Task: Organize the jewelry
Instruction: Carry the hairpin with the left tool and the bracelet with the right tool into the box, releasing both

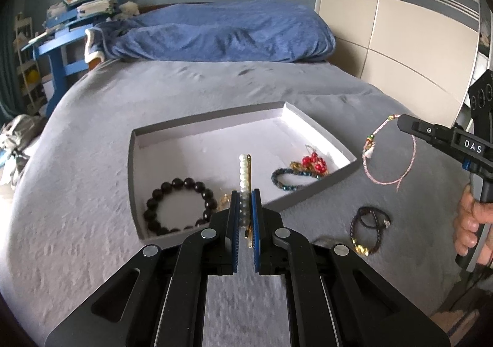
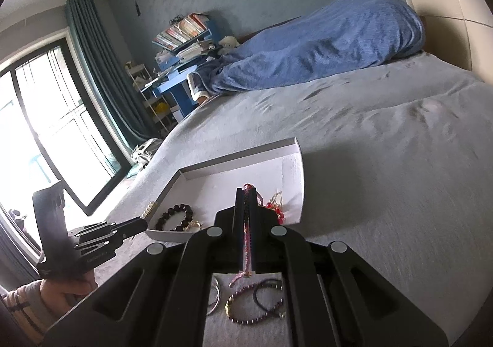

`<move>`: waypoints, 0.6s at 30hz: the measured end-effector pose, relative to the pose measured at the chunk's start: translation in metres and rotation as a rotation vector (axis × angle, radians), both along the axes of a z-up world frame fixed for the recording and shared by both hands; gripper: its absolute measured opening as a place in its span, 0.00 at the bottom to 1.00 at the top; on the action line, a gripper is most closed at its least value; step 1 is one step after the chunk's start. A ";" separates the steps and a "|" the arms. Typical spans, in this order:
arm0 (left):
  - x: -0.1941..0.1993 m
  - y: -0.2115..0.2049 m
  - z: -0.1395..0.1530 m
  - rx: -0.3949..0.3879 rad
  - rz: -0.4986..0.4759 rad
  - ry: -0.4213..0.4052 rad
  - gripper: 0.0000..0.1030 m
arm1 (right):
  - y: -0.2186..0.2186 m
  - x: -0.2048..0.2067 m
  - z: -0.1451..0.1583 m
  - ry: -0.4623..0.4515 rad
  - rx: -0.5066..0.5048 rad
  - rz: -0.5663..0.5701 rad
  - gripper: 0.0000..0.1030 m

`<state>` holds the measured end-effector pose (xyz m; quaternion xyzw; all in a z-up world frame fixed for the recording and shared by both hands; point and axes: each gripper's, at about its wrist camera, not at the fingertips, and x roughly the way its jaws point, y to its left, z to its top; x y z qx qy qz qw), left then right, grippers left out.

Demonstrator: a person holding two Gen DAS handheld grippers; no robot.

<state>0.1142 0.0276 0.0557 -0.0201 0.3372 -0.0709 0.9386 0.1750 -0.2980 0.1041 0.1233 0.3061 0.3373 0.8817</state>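
Left tool [image 1: 245, 208] clamped on pearl hair clip [image 1: 244, 174], above tray's near edge. Right tool [image 2: 246, 217] clamped on pink cord bracelet [image 1: 389, 152], off tray's right edge. Grey tray [image 1: 212, 114] mid-bed holds beads. Advice: carry both over tray floor, lower, then release.

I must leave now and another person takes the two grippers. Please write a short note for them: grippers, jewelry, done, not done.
Left gripper: shut on the pearl hair clip, above the tray.
Right gripper: shut on the pink cord bracelet, beside the tray.
Done: black bead bracelet, teal bracelet and red bead piece lie in the tray.
Left: place both held pieces; the dark cord bracelets remain on the bed.
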 end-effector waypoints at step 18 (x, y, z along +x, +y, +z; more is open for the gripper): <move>0.084 0.013 -0.025 -0.008 0.079 0.068 0.08 | 0.090 0.066 -0.023 0.047 -0.068 0.099 0.03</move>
